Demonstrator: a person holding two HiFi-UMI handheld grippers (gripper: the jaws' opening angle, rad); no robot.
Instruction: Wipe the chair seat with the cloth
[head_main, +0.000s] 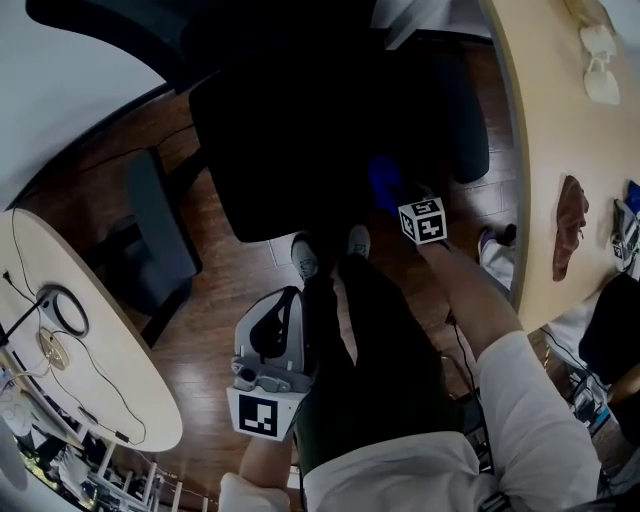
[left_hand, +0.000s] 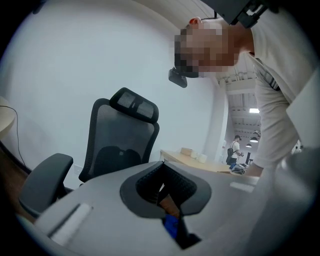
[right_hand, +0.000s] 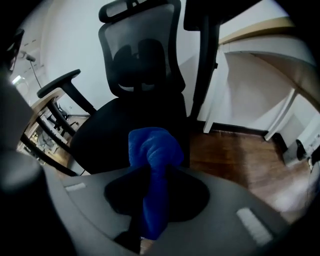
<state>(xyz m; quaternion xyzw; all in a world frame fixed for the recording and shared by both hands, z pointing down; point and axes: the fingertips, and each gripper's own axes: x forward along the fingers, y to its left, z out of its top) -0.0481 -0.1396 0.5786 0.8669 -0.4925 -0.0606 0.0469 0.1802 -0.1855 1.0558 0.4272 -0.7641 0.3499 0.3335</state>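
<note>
- Pinching the blue cloth (right_hand: 152, 147) in a tight bunch, the right gripper (right_hand: 150, 192) had its jaws clamped on the lower part, and a rounded wad stuck out past the tips.
- That wad hung by the front of the black chair seat (right_hand: 115, 130), on the side next to the wooden floor (right_hand: 235, 155). Whether it touched the seat could not be told.
- The left gripper (head_main: 293, 297) sat low near the person's legs, jaws pressed together on nothing, apart from the chair.
- To wipe well, the wad probably needed pressing flat so that more cloth than the tip met the seat.
- Strokes were best run from the backrest (right_hand: 142, 55) side toward the front edge, overlapping, with a firm grip.
- The chair could probably swivel or roll, so light, even pressure seemed wise.
</note>
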